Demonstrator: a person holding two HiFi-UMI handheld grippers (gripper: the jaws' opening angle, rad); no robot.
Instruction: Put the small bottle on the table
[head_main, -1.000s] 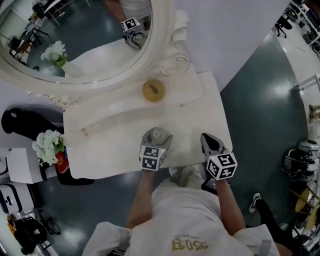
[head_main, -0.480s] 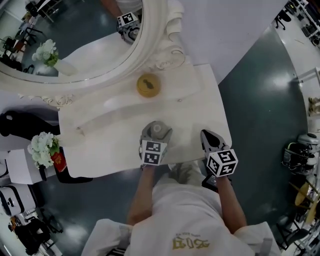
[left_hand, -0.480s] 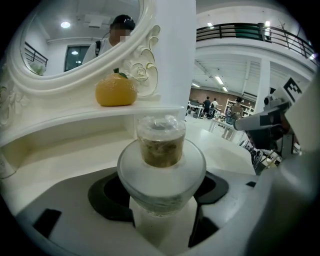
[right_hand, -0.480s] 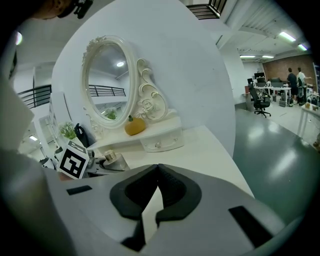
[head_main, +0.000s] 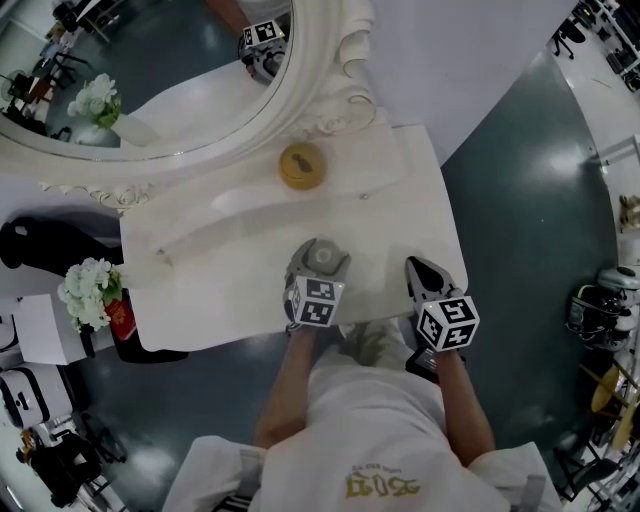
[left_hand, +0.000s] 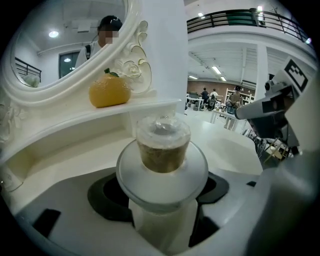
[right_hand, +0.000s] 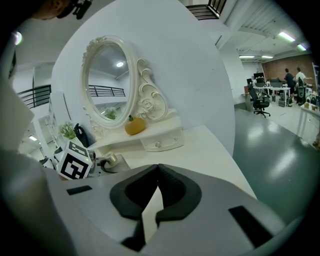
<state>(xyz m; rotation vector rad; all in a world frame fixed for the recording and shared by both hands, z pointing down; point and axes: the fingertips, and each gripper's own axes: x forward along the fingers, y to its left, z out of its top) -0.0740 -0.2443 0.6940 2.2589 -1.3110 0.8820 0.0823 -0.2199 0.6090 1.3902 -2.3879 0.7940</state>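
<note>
We find the left tool (head_main: 318, 262) clenched on the small clear bottle with brownish contents and a wide round collar (left_hand: 163, 150). Its jaws stand wide apart, and the pads press on the pale body below the collar. The bottle is upright, over the front part of the white, marble-like surface (head_main: 220, 290), just ahead of the person. We cannot tell whether its base already touches the surface.

The right tool (right_hand: 157, 172) is shut and empty. It hangs near the front right edge of the surface, beside the left tool.

A yellow-orange pumpkin-shaped ornament (head_main: 302, 165) sits on the raised shelf under the white carved oval mirror (head_main: 335, 100), well apart from the bottle.

Handling, as we judge it:
- The bottle looks small, light and rigid.
- Its smooth wall is likely slippery and may crack if dropped.
- The best hold is on the body just under the collar, so the collar can catch on the pads if the grip slides.
- We would keep it upright and lower it squarely before letting go.
</note>
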